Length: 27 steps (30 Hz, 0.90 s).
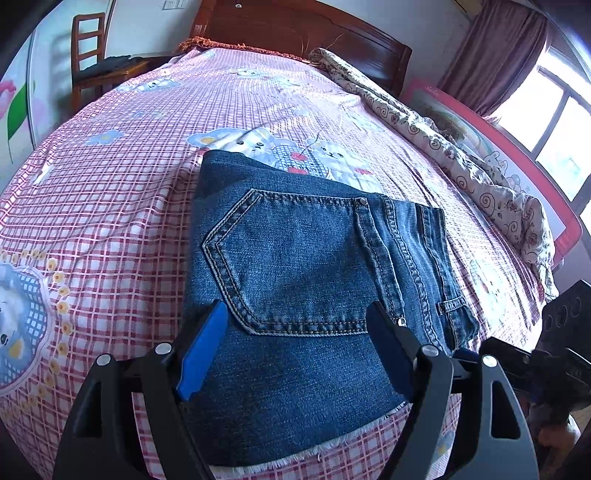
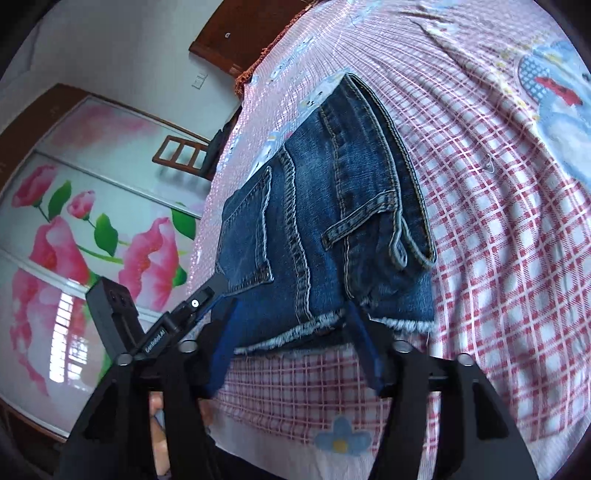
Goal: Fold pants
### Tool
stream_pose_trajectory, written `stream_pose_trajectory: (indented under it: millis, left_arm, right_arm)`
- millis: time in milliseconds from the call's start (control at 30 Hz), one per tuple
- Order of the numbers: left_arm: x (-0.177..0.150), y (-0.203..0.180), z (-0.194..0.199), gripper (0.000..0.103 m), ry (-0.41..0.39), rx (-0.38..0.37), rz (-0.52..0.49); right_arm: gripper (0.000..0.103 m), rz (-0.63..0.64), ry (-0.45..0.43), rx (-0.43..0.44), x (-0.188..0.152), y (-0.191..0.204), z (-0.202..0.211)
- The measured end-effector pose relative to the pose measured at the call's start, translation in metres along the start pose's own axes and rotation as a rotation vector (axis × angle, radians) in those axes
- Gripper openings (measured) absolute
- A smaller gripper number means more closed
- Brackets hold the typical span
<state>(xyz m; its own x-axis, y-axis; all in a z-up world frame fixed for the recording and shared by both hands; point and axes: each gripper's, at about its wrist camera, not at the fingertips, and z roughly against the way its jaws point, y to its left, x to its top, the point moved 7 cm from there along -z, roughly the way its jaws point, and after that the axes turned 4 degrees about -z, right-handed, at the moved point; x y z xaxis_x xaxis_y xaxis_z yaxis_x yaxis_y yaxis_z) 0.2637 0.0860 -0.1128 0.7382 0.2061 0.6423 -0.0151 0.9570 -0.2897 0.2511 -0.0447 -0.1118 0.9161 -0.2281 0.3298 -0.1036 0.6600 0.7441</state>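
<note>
Left wrist view: folded pants (image 1: 314, 280) lie on the checked bed (image 1: 110, 206), their near frayed hem cut off by the left gripper (image 1: 295, 332), fingers wide apart, gripping nothing. At 4 o'clock, the right gripper (image 2: 291, 332) shows only partly; its fingers stand spread, empty, astride the hem.

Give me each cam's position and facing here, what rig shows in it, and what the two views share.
Left wrist: on the left gripper, open over the folded jeans, facing up the bed to the headboard; right gripper at its right edge.
Right wrist: on the right gripper, open at the jeans' frayed hem, facing a floral wardrobe; left gripper at left.
Shared: jeans, bed, headboard.
</note>
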Motion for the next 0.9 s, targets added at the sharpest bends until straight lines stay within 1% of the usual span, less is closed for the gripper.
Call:
stream_pose_trajectory:
  millis: [33,100,133,267,333,400,500,600,767,900]
  left_arm:
    - [-0.002,0.0,0.006,0.078,-0.01,0.007,-0.003]
    - [-0.007,-0.001,0.023,0.087,-0.049,0.033,-0.023]
    - [-0.01,-0.002,0.032,0.088,-0.076,0.046,-0.043]
    - [-0.027,-0.013,0.061,0.093,-0.159,0.117,-0.146]
    - [-0.036,-0.019,0.072,0.093,-0.19,0.142,-0.186]
    - [-0.044,-0.024,0.081,0.097,-0.211,0.16,-0.218]
    - [-0.055,-0.031,0.092,0.098,-0.238,0.186,-0.263]
    - [-0.064,-0.038,0.099,0.1,-0.271,0.223,-0.309]
    - [-0.08,-0.047,0.108,0.101,-0.31,0.275,-0.363]
    - [-0.088,-0.049,0.112,0.101,-0.326,0.299,-0.377]
  right_arm:
    - [0.074,0.049,-0.007,-0.04,-0.006,0.005,0.004]
    - [0.074,0.133,-0.026,-0.084,-0.02,0.014,0.013]
    - [0.074,0.153,-0.035,-0.096,-0.026,0.015,0.018]
    - [0.074,0.206,-0.047,-0.159,-0.05,0.008,0.028]
    - [0.074,0.214,-0.046,-0.174,-0.06,0.001,0.032]
    - [0.074,0.225,-0.048,-0.188,-0.067,-0.005,0.035]
    - [0.074,0.24,-0.067,-0.205,-0.072,-0.014,0.045]
    - [0.074,0.276,-0.113,-0.24,-0.074,-0.02,0.056]
    - [0.074,0.376,-0.191,-0.33,-0.077,-0.018,0.065]
    - [0.074,0.482,-0.249,-0.396,-0.084,-0.013,0.066]
